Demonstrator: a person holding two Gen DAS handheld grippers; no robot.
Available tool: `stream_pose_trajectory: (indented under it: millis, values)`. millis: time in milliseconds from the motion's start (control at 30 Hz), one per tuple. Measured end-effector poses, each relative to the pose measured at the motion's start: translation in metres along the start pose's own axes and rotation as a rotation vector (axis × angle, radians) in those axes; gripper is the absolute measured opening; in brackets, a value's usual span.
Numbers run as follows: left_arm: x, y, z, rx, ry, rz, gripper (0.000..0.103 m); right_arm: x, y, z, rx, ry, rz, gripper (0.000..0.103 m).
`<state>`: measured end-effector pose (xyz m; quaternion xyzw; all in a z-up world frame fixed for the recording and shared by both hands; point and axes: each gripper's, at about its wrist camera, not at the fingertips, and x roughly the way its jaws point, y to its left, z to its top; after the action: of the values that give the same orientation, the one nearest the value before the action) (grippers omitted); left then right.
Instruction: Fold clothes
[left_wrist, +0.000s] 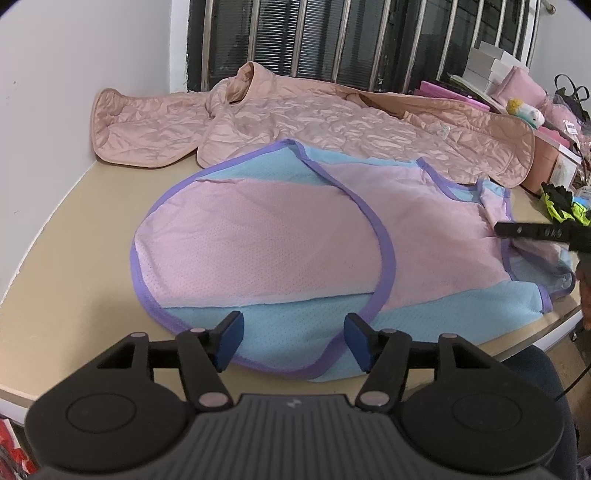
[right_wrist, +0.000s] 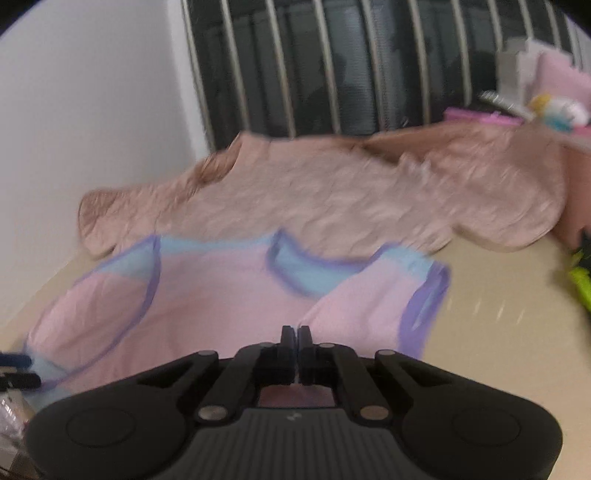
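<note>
A pink mesh top (left_wrist: 277, 240) with blue panels and purple trim lies flat on the beige table (left_wrist: 74, 258), with one side folded over its middle. My left gripper (left_wrist: 293, 325) hovers open over the near blue hem, nothing between its blue pads. From the right, my right gripper (left_wrist: 498, 229) reaches in at the top's sleeve end. In the blurred right wrist view its jaws (right_wrist: 296, 332) are pressed together over the pink top (right_wrist: 221, 295), and a thin fold of pink cloth seems pinched between them. The left gripper's fingers (right_wrist: 14, 369) show at that view's left edge.
A quilted peach jacket (left_wrist: 314, 122) lies spread behind the top, against the barred window. Pink boxes, a plush toy (left_wrist: 524, 110) and a neon-yellow item (left_wrist: 565, 210) crowd the right end. A white wall stands on the left. Bare tabletop (right_wrist: 498, 314) lies right of the top.
</note>
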<state>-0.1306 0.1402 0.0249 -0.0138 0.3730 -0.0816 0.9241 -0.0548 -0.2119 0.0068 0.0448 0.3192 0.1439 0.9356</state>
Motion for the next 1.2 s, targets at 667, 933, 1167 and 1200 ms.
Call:
stream_pose_trajectory:
  millis: [667, 933, 1167, 1200]
  values:
    - [-0.001, 0.004, -0.002, -0.009, -0.003, -0.017, 0.062, -0.087, -0.007, -0.049, -0.163, -0.082, -0.102, 0.028]
    - [-0.005, 0.005, -0.004, -0.031, -0.007, -0.018, 0.062, -0.072, -0.003, -0.035, -0.105, -0.018, -0.052, 0.0]
    - [-0.006, 0.006, -0.005, -0.033, -0.011, -0.021, 0.062, -0.066, 0.019, -0.043, -0.178, -0.054, -0.074, 0.003]
    - [-0.006, 0.006, -0.006, -0.033, -0.011, -0.021, 0.062, -0.064, 0.022, -0.046, -0.192, -0.056, -0.083, 0.006]
